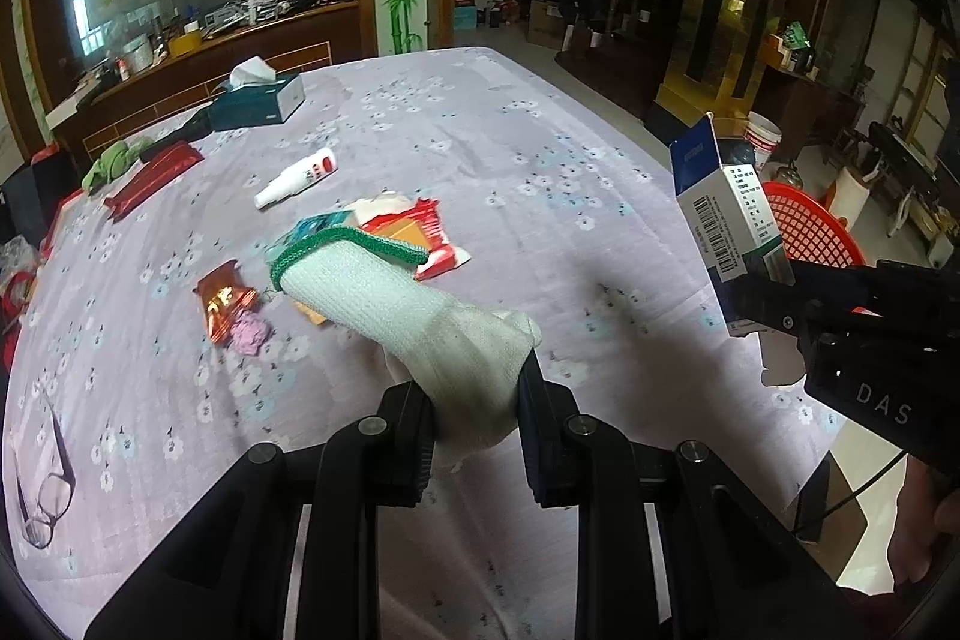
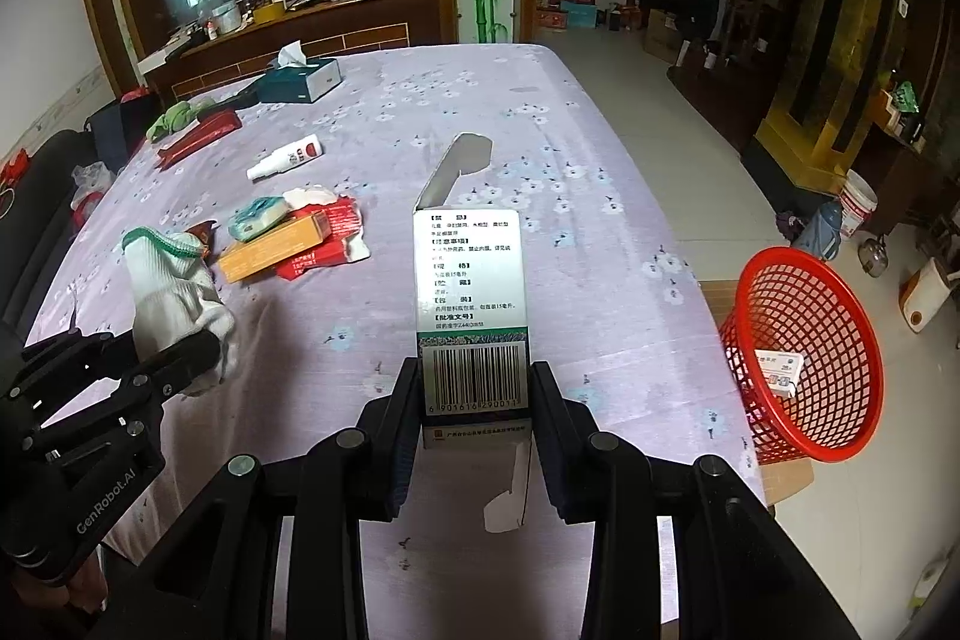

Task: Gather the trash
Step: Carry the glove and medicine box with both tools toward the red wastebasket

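Note:
My left gripper (image 1: 477,388) is shut on a white work glove (image 1: 390,304) with a green cuff, held above the purple floral tablecloth (image 1: 510,142). My right gripper (image 2: 474,388) is shut on a white medicine box (image 2: 471,292) with a barcode and an open flap; the same box (image 1: 720,214) shows at the right of the left wrist view. A red mesh basket (image 2: 804,358) stands off the table's right edge with a small white box (image 2: 777,370) inside. Loose trash lies mid-table: an orange box (image 2: 276,247), red wrappers (image 2: 336,238), a teal packet (image 2: 258,217).
Further back lie a white spray bottle (image 2: 285,157), a teal tissue box (image 2: 300,79), a dark red packet (image 2: 201,133) and a green cloth (image 2: 174,118). Eyeglasses (image 1: 48,490) rest near the left edge. A copper wrapper (image 1: 225,301) lies by the glove. The floor right holds a bucket (image 2: 858,208).

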### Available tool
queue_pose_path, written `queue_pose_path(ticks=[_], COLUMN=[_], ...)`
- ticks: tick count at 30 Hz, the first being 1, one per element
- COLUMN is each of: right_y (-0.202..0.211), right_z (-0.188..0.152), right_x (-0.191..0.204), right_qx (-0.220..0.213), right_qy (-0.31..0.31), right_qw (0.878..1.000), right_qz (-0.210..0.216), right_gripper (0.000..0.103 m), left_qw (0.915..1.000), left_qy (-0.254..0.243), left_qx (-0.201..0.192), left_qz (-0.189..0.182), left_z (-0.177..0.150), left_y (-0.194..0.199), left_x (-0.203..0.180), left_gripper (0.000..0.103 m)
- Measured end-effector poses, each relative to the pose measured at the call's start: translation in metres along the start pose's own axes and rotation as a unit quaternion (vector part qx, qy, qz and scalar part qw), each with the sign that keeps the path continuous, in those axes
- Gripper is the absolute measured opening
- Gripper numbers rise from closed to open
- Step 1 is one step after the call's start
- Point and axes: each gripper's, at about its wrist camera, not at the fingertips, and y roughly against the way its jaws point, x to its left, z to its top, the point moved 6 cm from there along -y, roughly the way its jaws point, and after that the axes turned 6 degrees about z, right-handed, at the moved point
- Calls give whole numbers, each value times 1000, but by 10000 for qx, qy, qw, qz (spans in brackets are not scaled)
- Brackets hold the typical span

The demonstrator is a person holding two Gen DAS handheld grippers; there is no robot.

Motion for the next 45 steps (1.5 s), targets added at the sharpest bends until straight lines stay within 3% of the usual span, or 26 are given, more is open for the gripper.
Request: queue_pose_path(ticks=[45], right_y=[11], right_z=[-2], right_x=[-67], right_qx=[-50], right_qy=[-523], right_qw=[9986], right_qz=[-62], right_gripper=[37], left_qw=[9985], left_qy=[-464], left_qx=[5], left_qz=[-274], left_z=[21], left_y=[-16], left_x=[-67], left_gripper=[22])
